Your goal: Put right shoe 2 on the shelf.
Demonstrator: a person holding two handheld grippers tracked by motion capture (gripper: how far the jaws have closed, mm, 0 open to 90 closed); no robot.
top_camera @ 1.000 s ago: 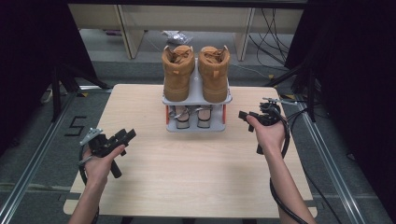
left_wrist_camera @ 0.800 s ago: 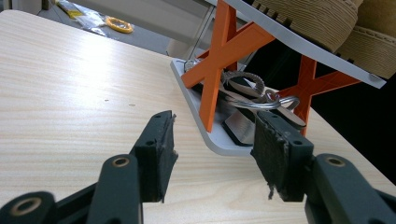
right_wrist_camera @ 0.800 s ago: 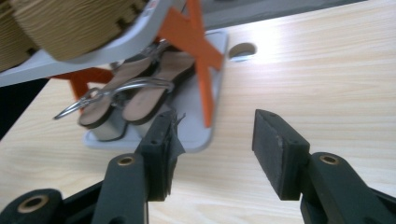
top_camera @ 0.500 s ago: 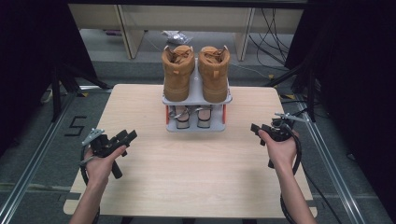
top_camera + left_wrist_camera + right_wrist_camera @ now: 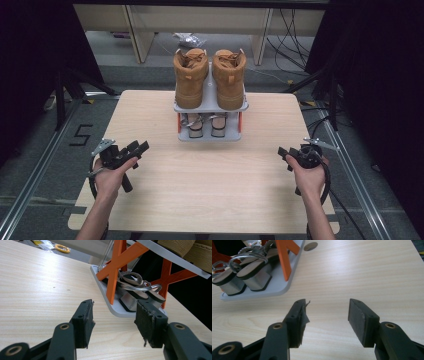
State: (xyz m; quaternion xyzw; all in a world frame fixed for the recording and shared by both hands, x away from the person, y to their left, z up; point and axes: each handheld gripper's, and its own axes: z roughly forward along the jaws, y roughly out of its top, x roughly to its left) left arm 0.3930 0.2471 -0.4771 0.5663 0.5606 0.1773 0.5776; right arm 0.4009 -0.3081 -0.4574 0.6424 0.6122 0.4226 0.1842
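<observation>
A pair of tan boots (image 5: 190, 80) stands on the top shelf of a small grey rack (image 5: 211, 96) with orange cross legs (image 5: 115, 262), at the far middle of the wooden table (image 5: 210, 180). A pair of silver-heeled sandals (image 5: 206, 125) sits on its bottom shelf, close ahead of my left gripper in the left gripper view (image 5: 132, 282) and at the upper left of the right gripper view (image 5: 249, 272). My left gripper (image 5: 139, 147) hovers over the table's left side, open and empty (image 5: 113, 322). My right gripper (image 5: 286, 157) is low over the right side, open and empty (image 5: 327, 320).
The table's edges lie just outside each hand. A round hole (image 5: 310, 246) is cut into the tabletop near the rack's base plate (image 5: 277, 287). Cables (image 5: 295, 30) and a metal floor rail (image 5: 360, 185) run around the table. Bare wood lies between the two hands.
My right hand has come down and toward the near right of the table, away from the rack. The left hand has stayed where it was.
</observation>
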